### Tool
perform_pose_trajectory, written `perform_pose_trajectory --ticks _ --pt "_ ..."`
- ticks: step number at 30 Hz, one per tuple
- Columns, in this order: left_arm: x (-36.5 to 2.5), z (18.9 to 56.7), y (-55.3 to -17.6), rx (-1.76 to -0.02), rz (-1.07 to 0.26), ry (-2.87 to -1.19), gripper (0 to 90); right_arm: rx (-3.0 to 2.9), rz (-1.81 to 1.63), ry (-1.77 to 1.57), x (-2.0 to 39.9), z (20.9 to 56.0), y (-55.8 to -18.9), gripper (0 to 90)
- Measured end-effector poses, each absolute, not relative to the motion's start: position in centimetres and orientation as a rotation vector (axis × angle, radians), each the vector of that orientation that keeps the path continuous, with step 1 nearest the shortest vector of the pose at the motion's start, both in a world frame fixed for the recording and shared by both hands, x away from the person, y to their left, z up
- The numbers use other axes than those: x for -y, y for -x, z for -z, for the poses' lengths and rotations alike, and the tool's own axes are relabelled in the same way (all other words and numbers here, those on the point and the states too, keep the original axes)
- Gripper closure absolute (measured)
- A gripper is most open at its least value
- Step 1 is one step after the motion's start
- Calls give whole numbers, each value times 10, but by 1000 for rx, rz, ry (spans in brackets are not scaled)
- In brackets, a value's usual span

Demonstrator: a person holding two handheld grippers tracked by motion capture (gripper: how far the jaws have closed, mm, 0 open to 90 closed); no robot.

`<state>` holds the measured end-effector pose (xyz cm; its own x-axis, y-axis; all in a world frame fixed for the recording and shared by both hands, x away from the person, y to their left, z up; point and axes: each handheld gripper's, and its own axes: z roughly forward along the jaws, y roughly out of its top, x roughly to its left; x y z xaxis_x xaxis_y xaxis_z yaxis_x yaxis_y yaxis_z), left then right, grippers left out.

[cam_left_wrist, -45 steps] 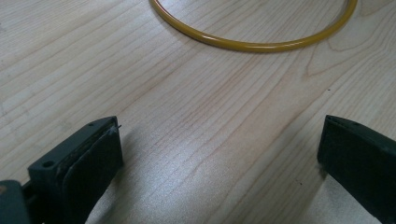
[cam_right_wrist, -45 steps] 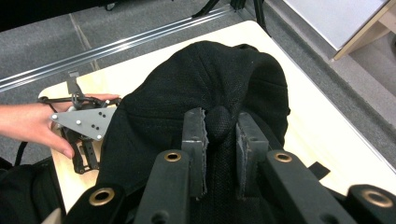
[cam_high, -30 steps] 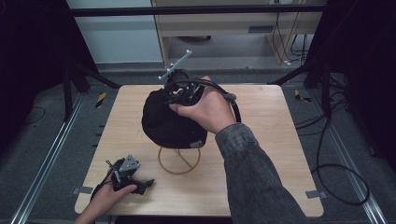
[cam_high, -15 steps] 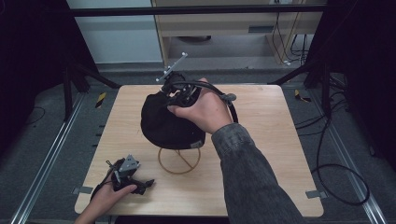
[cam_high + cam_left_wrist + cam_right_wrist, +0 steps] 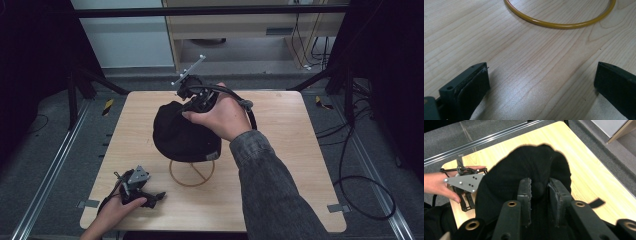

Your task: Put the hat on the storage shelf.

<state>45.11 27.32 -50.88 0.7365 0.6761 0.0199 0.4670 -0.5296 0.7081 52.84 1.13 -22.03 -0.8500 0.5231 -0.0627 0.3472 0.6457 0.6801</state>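
Near the middle of the table [image 5: 300, 150], a black cap [image 5: 180, 132] sits on top of a yellow wire stand [image 5: 192, 172], and my right gripper [image 5: 539, 191] is down on its crown. Looking along the right gripper view, the fingers [image 5: 525, 195] bracket the small button on top of the cap; they have just been easing apart, and I see slim gaps either side of that button, so I read the hold as slackened, not pinching. From the high view, the right hand [image 5: 222, 117] wraps the gripper body above the cap, forearm coming in from the near edge.

Over by the near left corner, my left gripper [image 5: 137, 187] rests low on the wood with the left hand [image 5: 112, 212] around it. Its fingers [image 5: 474, 85] stand wide apart with bare table between them, and the stand's yellow ring curves just ahead of them, not touching. Left gripper and cap are well apart.
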Motion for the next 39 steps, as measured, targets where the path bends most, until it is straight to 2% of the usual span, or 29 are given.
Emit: perform_pose_trajectory --ticks 11,33,36,39 --pt "-273 509 -451 -854 -380 -2229 0 -2607 -1019 -679 -13 217 -520 711" --pt "-274 509 -451 -849 -378 -2230 0 -2554 -1119 -690 14 220 -501 691" --pt "-274 509 -451 -849 -378 -2230 0 -2544 -1125 -699 20 222 -499 674" --pt "-274 509 -451 -849 -378 -2230 0 -2518 -1136 -719 26 223 -498 618"
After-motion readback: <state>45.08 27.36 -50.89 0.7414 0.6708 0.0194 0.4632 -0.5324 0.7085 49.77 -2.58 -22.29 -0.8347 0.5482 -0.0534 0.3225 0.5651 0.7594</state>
